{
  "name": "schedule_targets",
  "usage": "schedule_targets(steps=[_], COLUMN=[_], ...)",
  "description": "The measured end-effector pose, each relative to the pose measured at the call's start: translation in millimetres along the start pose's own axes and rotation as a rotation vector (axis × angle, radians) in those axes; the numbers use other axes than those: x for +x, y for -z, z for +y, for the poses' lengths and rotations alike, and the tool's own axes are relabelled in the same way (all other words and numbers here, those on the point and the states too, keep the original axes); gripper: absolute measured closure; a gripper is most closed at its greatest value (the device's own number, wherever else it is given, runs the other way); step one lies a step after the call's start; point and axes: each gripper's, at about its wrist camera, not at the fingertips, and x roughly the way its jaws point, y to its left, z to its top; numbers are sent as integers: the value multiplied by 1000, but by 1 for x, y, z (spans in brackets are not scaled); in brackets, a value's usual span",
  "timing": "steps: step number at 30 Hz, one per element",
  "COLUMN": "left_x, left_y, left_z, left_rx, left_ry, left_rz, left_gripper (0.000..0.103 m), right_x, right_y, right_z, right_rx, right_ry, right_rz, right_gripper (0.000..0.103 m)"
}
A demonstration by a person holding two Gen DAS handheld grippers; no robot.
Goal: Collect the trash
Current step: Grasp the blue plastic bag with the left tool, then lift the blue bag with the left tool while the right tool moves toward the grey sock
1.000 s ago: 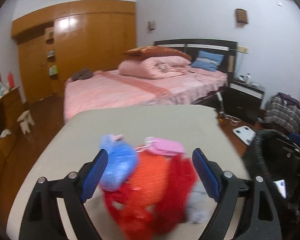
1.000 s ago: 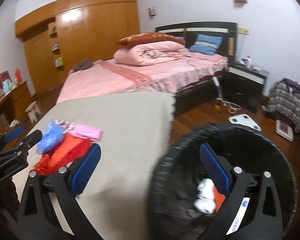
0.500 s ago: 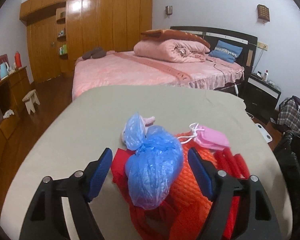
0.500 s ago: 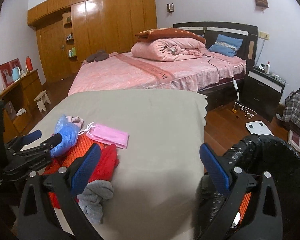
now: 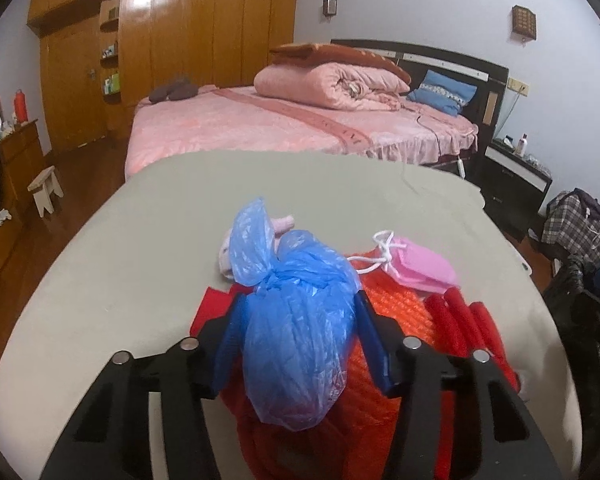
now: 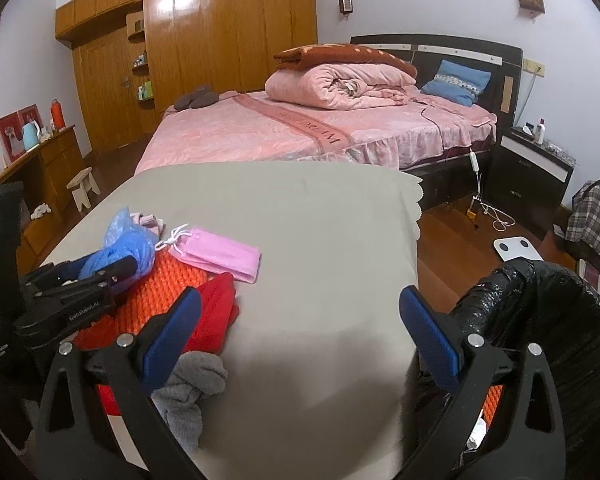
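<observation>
A knotted blue plastic bag (image 5: 300,320) lies on top of an orange knitted cloth (image 5: 396,308) on the beige table (image 5: 140,240). My left gripper (image 5: 300,300) is closing its jaws around the bag, and both blue pads touch its sides. From the right wrist view the same bag (image 6: 128,248) sits in the left gripper (image 6: 108,268) at the left. My right gripper (image 6: 300,294) hangs open over bare tabletop, with nothing between its fingers. Pink face masks (image 6: 220,256) lie beside the bag. A bin lined with a black bag (image 6: 540,320) stands at the table's right edge.
A red cloth (image 6: 216,308) and a grey sock (image 6: 188,388) lie near the front of the pile. Beyond the table are a pink bed (image 6: 300,128), a dark nightstand (image 6: 532,176), a small stool (image 6: 82,188) and a white scale (image 6: 516,248) on the wooden floor.
The left gripper moved down and in over the pile, and its jaws narrowed until they met the blue bag. The right gripper swung left from over the bin to over the table.
</observation>
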Motion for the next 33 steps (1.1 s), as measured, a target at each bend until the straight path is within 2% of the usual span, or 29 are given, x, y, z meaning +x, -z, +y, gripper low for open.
schedule_targets(steps=[12,23,30,33], left_x=[-54,-73,-84,-85], left_y=[-11,6,19,29], left_z=[2,9,9,10], left_rx=[-16,-2,7,12], left_ry=[-23,-62,-76,-83], left_rz=[-104,-97,-88,-74], left_gripper=[50,50,50,50], right_x=[-11,-17,-20,-17], right_y=[5,11,31,43], right_z=[4,19,22,28], right_rx=[5,-6,4,-14], right_ry=[-20,-47,-61,-72], right_rz=[-18,-12,27,58], right_gripper=[7,7,7,13])
